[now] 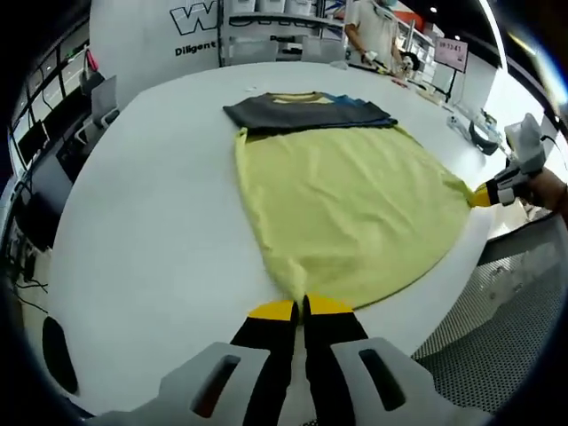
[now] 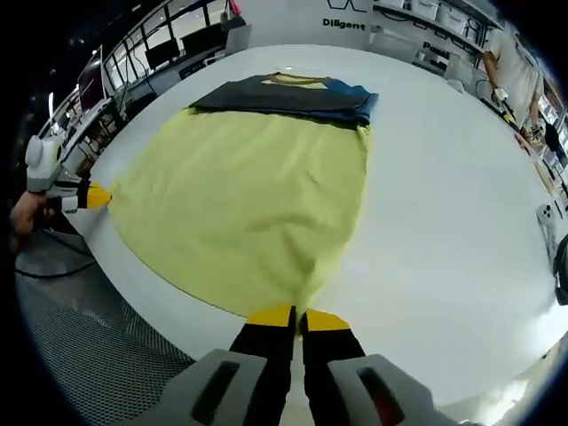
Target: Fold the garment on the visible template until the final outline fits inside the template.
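Note:
A T-shirt lies flat on the white table, its yellow body (image 1: 342, 204) toward me and its dark grey and blue shoulder part (image 1: 306, 111) at the far end. My left gripper (image 1: 302, 309) is shut on one bottom corner of the hem. In the right gripper view the same yellow body (image 2: 248, 195) and dark top (image 2: 284, 96) spread out, and my right gripper (image 2: 297, 315) is shut on the other hem corner. Each gripper also appears at the far corner in the other's view: the right gripper (image 1: 484, 195) and the left gripper (image 2: 98, 195). The hem is stretched between them.
The white table (image 1: 151, 222) is round-edged, with a perforated metal floor (image 1: 506, 311) beyond its near edge. Small devices (image 1: 479, 133) lie at the table's far right. A person (image 1: 373, 31) stands behind the table near shelving. Desks with monitors (image 2: 169, 53) line one side.

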Motion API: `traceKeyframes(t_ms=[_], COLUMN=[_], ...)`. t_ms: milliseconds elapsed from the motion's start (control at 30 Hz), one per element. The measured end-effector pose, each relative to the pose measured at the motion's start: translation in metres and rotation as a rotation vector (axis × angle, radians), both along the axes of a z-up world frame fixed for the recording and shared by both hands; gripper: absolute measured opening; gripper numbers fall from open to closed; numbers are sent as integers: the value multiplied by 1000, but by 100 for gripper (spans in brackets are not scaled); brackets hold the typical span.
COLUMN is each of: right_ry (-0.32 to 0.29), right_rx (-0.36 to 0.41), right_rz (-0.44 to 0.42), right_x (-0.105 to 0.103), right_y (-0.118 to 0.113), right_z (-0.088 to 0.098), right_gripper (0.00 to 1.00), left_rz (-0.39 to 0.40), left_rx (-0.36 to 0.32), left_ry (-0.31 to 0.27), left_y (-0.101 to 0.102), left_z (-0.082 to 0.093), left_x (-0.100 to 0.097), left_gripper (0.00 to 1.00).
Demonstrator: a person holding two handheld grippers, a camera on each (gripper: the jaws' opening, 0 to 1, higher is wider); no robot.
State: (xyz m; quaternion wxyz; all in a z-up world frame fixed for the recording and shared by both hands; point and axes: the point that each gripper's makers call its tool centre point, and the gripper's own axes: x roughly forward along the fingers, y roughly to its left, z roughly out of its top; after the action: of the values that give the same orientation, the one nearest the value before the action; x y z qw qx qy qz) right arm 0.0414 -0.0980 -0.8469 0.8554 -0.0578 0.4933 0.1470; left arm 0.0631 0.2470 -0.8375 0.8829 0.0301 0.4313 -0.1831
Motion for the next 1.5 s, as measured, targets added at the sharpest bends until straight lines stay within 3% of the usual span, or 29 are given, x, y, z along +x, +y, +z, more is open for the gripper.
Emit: traceKeyframes(t_ms=[333,500,567,633,767,967,1167,1267,1500], right_ry=[-46,-107,-178,-209,-239,-272,-350,-374,-399], right_rx=[42,55,48,54,53,54,70,63,62], right_rz=[-44,-62,-44,-51,-51,-50,-40,-30,-24], right_x=[5,17,28,33,40,52,66,73,87], right_y=[-6,-6,-6,-6,-7,-8,-8,-8,-8], right_z=[10,26,34,40,48,55,69,73,86], right_gripper=[0,0,0,0,0,0,0,0,0], left_rz=[37,57,67,65,88,114,144,109,121], left_rx=[-38,-56,-69,-68,-105,-99,-111,-86,-101], left_ry=[-55,-99,-119,-137,-192,-234,-286,-316,-355], left_y=[4,3,2,1,2,1,3,1,1], left_z=[11,21,26,30,42,54,66,72,85], left_x=[7,15,18,20,32,41,52,59,75], left_gripper=[6,6,6,6,6,6,6,6,6])
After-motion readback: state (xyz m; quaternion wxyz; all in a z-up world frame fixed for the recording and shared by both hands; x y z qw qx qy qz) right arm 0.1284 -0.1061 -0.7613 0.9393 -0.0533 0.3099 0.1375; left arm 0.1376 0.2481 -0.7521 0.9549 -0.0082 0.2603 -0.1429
